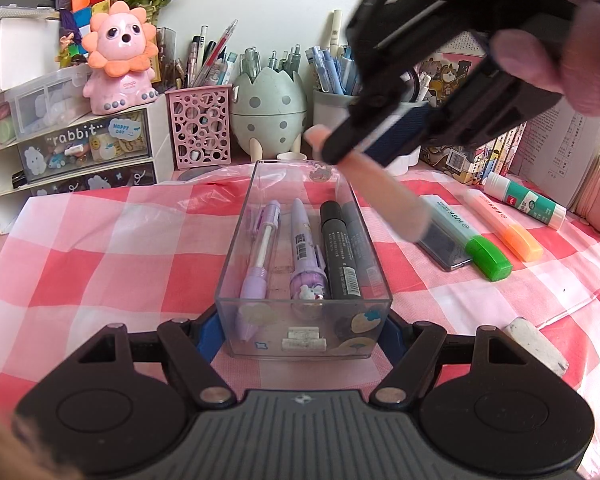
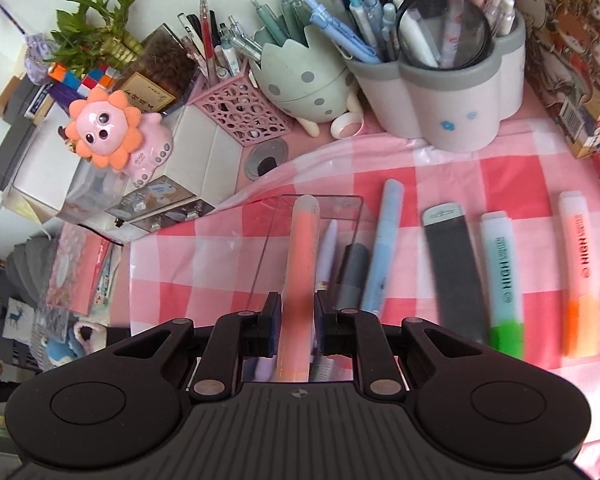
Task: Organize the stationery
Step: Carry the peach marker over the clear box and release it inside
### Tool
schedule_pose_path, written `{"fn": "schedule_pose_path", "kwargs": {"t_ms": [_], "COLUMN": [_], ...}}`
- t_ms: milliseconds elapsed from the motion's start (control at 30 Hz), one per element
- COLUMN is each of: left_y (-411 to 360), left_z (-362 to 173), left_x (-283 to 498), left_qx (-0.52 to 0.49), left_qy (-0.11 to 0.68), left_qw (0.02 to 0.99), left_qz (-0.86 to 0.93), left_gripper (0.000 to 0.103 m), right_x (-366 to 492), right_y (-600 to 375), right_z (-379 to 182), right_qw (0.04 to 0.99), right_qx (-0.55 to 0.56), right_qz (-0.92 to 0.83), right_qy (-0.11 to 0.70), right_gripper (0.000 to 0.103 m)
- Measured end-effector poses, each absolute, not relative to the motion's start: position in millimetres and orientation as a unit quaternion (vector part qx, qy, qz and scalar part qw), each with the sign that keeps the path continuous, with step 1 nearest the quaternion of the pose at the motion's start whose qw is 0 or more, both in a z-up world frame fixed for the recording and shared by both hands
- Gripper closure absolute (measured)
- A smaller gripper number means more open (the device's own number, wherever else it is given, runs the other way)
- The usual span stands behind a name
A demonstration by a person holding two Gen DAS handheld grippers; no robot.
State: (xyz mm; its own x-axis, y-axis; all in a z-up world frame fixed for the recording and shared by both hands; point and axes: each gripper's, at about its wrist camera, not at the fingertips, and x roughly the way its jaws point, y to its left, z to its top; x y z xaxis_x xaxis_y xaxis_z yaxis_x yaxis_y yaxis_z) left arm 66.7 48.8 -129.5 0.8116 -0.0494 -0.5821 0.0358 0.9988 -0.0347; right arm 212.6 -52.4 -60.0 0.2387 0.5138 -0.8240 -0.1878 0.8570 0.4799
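Pink pen (image 2: 298, 264), blurred, its rear hidden between right claw (image 2: 297, 320) pads

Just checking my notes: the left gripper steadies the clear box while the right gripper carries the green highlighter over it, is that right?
One thing is off: the right gripper is shut on a pink pen, not the green highlighter, which lies on the checked cloth right of the clear box. Both wrist views show it. The left gripper does clamp the box.
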Motion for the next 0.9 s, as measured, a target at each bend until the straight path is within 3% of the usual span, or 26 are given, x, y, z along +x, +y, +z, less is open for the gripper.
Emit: {"fn": "schedule_pose_path", "kwargs": {"t_ms": [633,900], "left_y": [48,49], "left_z": [-129,-129], "left_x": [64,64], "left_qx": [-0.019,-0.019], "left_qy": [0.304,0.304], "left_qw": [0.952,0.952], "left_qz": [-0.024,-0.024], "left_gripper": [0.055,0.055], "right_x": [226,225], "right_y": [-16,-13], "right_z": [-84,-80], "right_qw": [0.758,0.765], "right_qx": [0.143,0.129], "right_qz": [0.190,0.194], "right_qy": [0.607,0.600], "right_gripper": [0.087,0.071]}}
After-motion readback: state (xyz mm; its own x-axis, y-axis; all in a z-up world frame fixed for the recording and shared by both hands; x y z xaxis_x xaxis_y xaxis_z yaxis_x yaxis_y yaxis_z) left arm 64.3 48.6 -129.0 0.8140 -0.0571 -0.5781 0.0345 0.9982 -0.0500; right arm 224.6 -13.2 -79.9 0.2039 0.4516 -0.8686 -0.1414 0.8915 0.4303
